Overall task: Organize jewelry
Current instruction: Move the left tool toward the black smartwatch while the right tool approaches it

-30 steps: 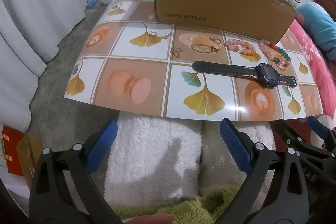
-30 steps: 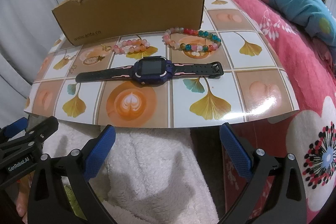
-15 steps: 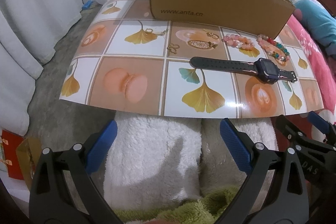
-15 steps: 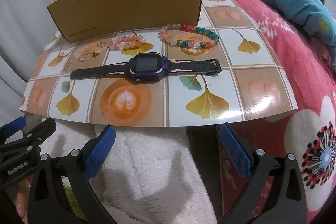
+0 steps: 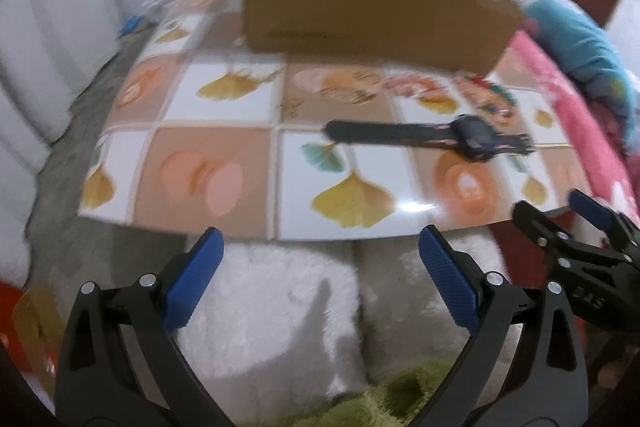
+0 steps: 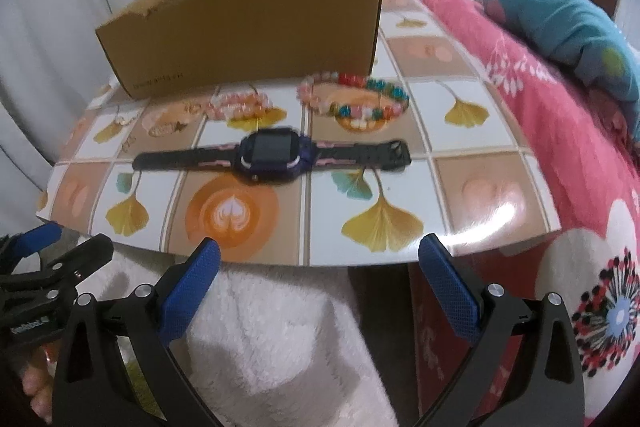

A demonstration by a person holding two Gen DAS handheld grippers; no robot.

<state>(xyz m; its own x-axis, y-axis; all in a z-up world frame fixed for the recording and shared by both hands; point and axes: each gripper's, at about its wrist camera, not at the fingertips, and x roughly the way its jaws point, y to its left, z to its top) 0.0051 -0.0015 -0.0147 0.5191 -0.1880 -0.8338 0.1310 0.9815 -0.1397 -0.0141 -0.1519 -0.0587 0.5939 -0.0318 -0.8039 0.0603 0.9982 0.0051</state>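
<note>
Patterned table (image 6: 472, 187) holds a watch (image 6: 272, 157) before the box (image 6: 248, 27) — both grippers (image 5: 320, 267) (image 6: 318, 273) wide, empty; I'd approach the strap squarely — pinch across it.

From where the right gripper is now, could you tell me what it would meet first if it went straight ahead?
Most likely the smartwatch: the open right gripper points across the near edge of the patterned board, with nothing but bare board before it. The multicoloured bead bracelet and cardboard box lie beyond. Its height is unclear.
</note>
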